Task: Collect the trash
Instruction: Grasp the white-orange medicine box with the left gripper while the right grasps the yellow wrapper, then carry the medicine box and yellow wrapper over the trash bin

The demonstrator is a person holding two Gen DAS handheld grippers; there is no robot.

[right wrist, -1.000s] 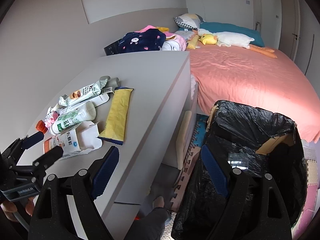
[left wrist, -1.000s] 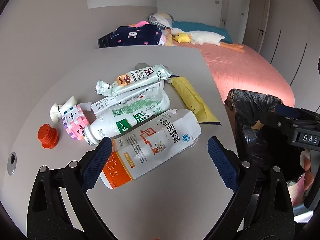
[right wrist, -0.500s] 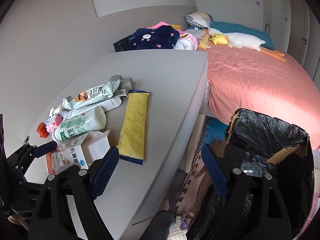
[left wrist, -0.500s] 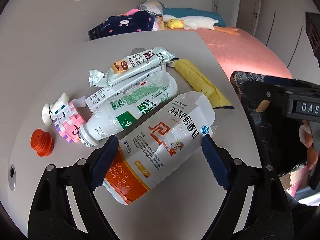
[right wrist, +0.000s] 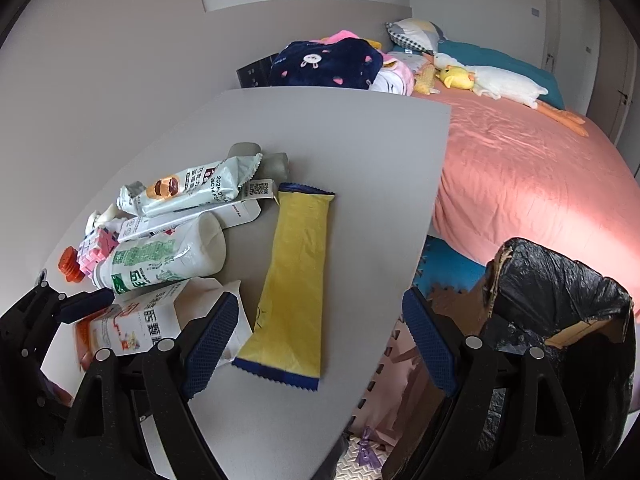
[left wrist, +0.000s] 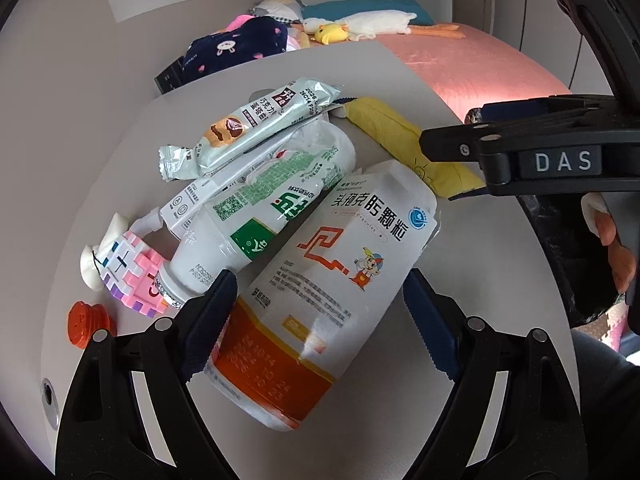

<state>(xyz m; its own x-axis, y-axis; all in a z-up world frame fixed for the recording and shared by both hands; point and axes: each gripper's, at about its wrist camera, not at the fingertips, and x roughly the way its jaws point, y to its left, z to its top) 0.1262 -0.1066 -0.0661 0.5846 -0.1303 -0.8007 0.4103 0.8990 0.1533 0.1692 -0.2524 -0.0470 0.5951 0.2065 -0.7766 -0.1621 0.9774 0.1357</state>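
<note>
Bin (right wrist: 560,288) – black liner (right wrist: 532,276), contents hidden

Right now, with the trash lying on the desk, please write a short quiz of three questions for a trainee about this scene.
1. True or false: the left tongs are shut on the white medicine box.
2. Which item lies nearest the desk edge facing the bed: A the yellow wrapper, B the orange cap, C the milk bottle?
3. Fill in: the bin beside the desk is lined with a ____ bag.

Key: 1 false, the tongs are open with the box between them. 2 A. 3 black.
</note>
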